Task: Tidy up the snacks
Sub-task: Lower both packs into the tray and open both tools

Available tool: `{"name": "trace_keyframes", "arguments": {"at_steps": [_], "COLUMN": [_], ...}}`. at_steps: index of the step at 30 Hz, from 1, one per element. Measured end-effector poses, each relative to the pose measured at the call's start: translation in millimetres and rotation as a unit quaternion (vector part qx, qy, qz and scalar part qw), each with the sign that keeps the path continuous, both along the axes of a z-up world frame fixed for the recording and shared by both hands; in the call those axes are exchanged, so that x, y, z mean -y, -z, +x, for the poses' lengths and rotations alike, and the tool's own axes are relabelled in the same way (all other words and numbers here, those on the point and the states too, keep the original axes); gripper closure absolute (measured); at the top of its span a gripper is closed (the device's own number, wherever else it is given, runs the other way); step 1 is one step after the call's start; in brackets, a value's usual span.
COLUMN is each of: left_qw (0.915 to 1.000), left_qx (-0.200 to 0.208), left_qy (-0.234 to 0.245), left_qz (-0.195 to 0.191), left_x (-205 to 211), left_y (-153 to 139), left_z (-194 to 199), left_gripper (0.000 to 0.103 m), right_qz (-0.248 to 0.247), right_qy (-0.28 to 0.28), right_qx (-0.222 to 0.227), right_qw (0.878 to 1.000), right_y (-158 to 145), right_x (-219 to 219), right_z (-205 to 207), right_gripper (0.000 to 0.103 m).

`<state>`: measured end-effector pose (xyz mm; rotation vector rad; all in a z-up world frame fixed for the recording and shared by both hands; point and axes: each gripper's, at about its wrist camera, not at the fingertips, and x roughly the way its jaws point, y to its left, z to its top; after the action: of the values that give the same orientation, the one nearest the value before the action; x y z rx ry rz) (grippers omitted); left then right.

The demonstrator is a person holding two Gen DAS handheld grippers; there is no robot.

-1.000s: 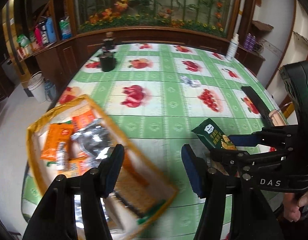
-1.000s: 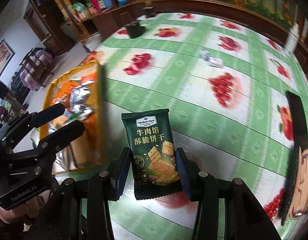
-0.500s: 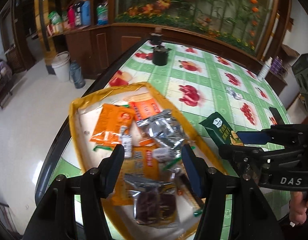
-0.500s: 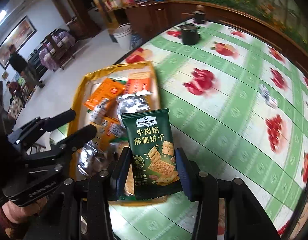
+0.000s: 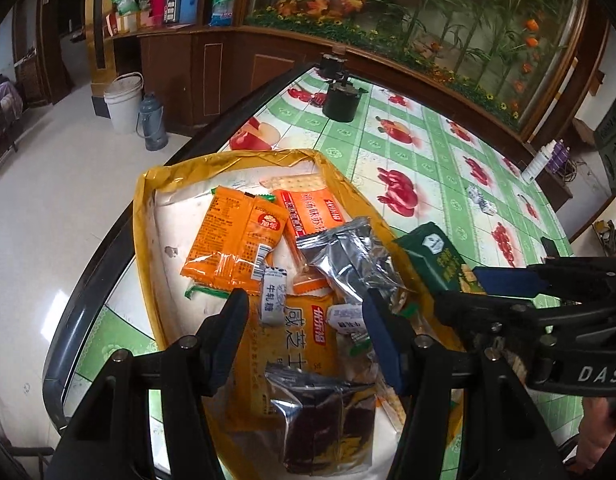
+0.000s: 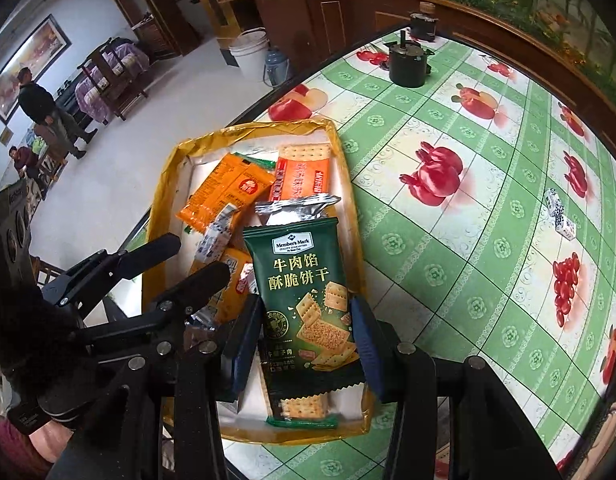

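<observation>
- Two grippers were over a yellow-rimmed tray [image 5: 145,216] of snacks at the table's near edge.
- Right gripper [image 6: 303,346] was clamped on a dark green cracker packet [image 6: 303,300], pads pressed to both long edges; the packet stood upright above the tray's near right part.
- Packet label read "Member's Mark", with large Chinese characters 牛肉馅酥脆饼干 and pictured square crackers.
- In the left wrist view the same green packet [image 5: 436,258] showed at the tray's right rim, pinched between the blue pads of the right gripper [image 5: 482,286]; "DAS" was printed on that gripper's body.
- Left gripper [image 5: 303,334] was spread wide and held nothing, hovering over the middle of the pile; whether it touched any packet could not be told.
- From the right wrist view the left gripper [image 6: 187,264] also had its fingers apart.
- Tray contents: an orange sachet [image 5: 235,236] with a red round logo, an orange cracker pack [image 5: 312,210] with white Chinese lettering, a silver foil bag [image 5: 348,256], a small white candy wrapper [image 5: 272,294] with 牛轧糖, a yellow pack [image 5: 303,332] printed 咸芝士, and a clear bag with a dark brown cake [image 5: 324,428].
- Tablecloth [image 6: 468,240] was green check with fruit pictures; a black pot [image 6: 408,62] stood at the far side, well apart.
</observation>
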<state>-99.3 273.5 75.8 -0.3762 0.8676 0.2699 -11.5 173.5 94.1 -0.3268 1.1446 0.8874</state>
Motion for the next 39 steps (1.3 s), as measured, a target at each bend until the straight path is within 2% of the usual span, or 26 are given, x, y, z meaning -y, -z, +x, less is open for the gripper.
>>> {"name": "trace_keyframes", "arguments": {"at_steps": [7,13,23,31,36,38,39], "left_qw": [0.9999,0.9996,0.9994,0.9995,0.9994,0.9995,0.9995], "left_qx": [-0.007,0.0,0.007,-0.005,-0.007,-0.008,-0.008], "left_qy": [-0.012,-0.021,-0.007,0.007,0.013,0.014,0.015], "left_qz": [0.005,-0.016,-0.032,-0.032,-0.031,-0.028,-0.027], "left_x": [-5,-22,-28,-24,-21,-21,-20], "left_y": [0,7,17,24,27,27,27], "left_z": [4,-1,-4,0,5,5,5], "left_gripper": [0.045,0.045,0.045,0.045,0.044,0.044,0.043], "right_qz": [0.008,0.018,-0.004,-0.016,-0.021,-0.02,-0.02], "right_qy": [0.006,0.001,0.001,-0.004,-0.014,-0.015,-0.016], "right_qx": [-0.02,-0.036,-0.035,-0.037,-0.027,-0.029,-0.033], "right_qw": [1.0,0.999,0.999,0.999,0.999,0.999,0.999], "right_y": [0,-3,11,29,28,27,27], "right_x": [-4,-35,-77,-94,-98,-97,-96], "right_z": [19,32,42,34,25,25,24], "right_gripper": [0.054,0.054,0.054,0.053,0.053,0.051,0.047]}}
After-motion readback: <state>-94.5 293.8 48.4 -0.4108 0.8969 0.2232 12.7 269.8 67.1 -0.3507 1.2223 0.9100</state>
